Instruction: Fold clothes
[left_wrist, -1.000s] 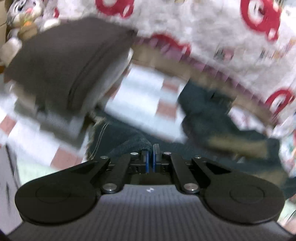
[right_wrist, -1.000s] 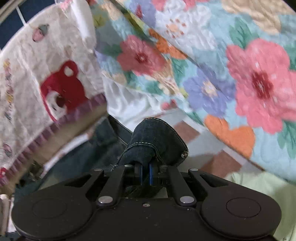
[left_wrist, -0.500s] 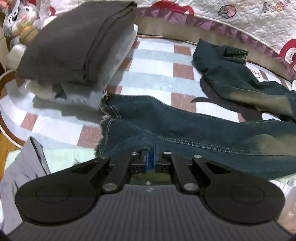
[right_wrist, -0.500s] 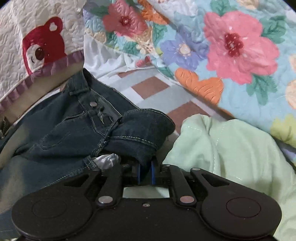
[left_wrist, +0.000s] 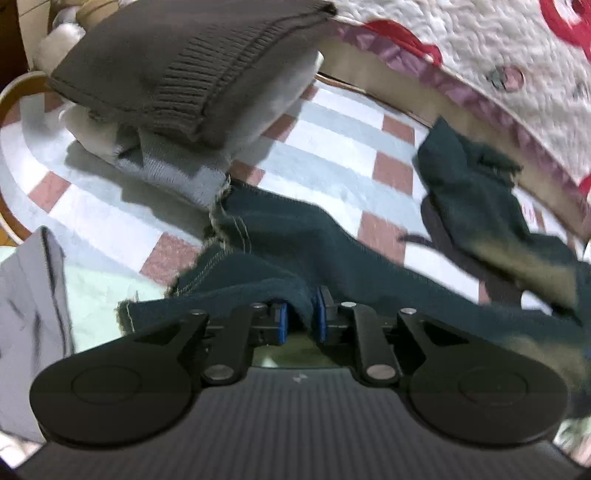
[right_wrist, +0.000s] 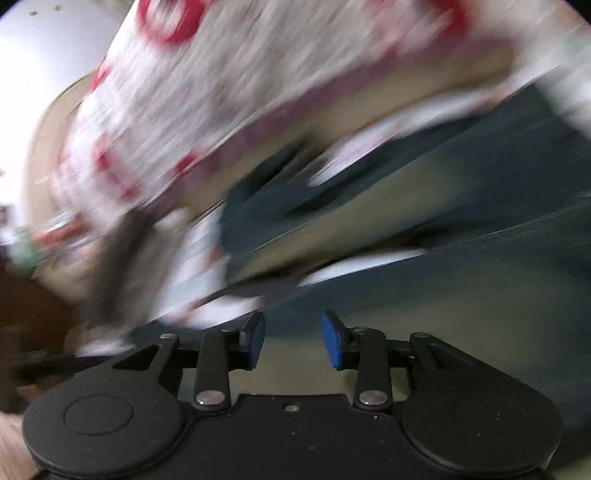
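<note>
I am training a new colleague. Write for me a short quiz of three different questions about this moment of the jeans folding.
1. True or false: the right gripper is clamped on denim.
2. What lies between the pads of the left gripper? A) a fold of the dark jeans B) the grey knit sweater C) nothing
3. Fill in: the sweater lies on top of a ____ of folded clothes.

Key: 1. False: its jaws stand apart with nothing between them. 2. A, though the pads stand slightly apart around it. 3. Stack.
</note>
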